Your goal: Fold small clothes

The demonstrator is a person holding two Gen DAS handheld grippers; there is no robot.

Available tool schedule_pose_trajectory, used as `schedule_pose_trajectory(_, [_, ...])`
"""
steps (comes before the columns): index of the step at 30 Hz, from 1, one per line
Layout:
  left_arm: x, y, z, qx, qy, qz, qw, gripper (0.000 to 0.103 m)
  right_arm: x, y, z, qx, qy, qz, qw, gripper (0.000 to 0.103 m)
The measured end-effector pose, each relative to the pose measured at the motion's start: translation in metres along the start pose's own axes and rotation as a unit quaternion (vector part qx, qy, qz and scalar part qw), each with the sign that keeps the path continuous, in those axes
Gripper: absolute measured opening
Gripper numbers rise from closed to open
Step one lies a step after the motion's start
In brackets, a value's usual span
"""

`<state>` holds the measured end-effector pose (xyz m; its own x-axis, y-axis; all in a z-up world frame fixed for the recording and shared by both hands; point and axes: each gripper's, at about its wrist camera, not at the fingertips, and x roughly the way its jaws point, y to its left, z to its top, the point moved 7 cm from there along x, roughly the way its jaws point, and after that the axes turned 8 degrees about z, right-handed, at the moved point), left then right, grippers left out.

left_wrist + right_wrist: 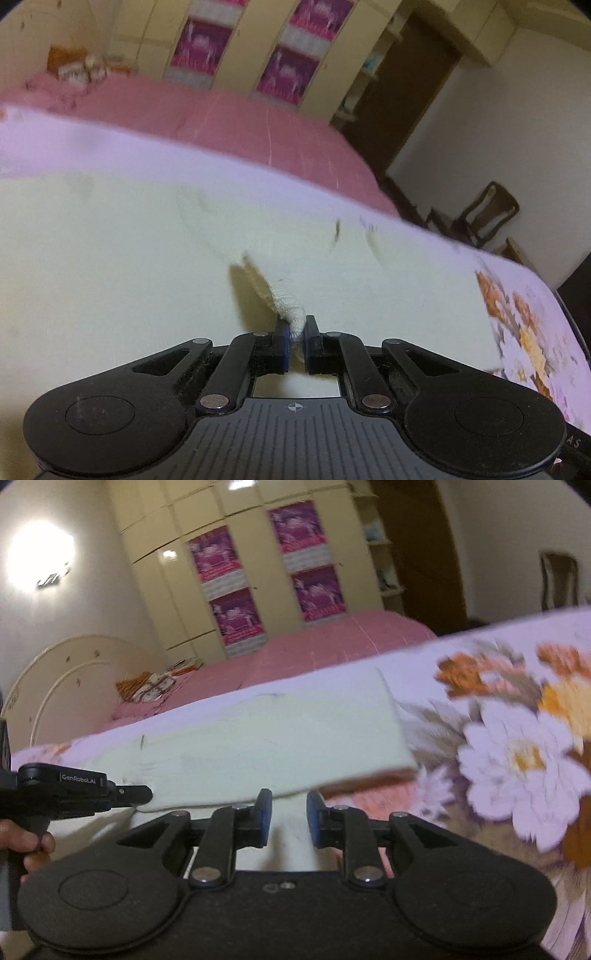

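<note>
A pale cloth (280,734) lies flat on the bed (517,746), on the flowered sheet, near the front edge. The left gripper (296,334) has its jaws pressed together on a bunched corner of the cloth and lifts it a little. The right gripper (289,818) hangs over the near edge of the cloth with its jaws partly spread; nothing is pinched between them. The cloth looks light, soft and limp, so it will sag and crease. It is best taken at the corners or the hem, one in each gripper.
</note>
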<state>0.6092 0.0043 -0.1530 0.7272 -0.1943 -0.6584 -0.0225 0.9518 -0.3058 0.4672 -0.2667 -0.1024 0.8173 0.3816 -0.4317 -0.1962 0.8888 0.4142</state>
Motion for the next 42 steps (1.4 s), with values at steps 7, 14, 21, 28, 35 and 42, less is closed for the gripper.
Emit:
schedule_pose_trajectory(7, [-0.024, 0.054, 0.02, -0.008, -0.02, 0.039, 0.999, 0.007, 0.001, -0.013, 0.005, 0.072, -0.01, 0.036, 0.997, 0.035])
schedule_pose_trajectory(14, [-0.027, 0.096, 0.017, -0.027, -0.017, 0.061, 0.9976, 0.007, 0.017, -0.011, 0.007, 0.125, -0.004, 0.064, 0.99, 0.035])
schedule_pose_trajectory(21, [-0.029, 0.115, 0.001, -0.038, -0.007, 0.061, 0.9974, 0.007, 0.034, -0.028, 0.008, 0.183, -0.004, 0.066, 0.981, 0.036])
schedule_pose_trajectory(28, [-0.032, 0.128, -0.012, -0.054, -0.002, 0.058, 0.9969, 0.007, 0.043, -0.045, 0.007, 0.207, -0.008, 0.054, 0.977, 0.026])
schedule_pose_trajectory(35, [-0.037, 0.125, -0.017, -0.043, -0.003, 0.069, 0.9967, 0.007, 0.045, -0.045, 0.006, 0.179, 0.004, 0.03, 0.983, 0.004])
schedule_pose_trajectory(42, [-0.08, 0.161, -0.004, -0.069, -0.077, 0.151, 0.9831, 0.037, 0.025, -0.035, 0.017, 0.127, -0.001, 0.026, 0.992, 0.017])
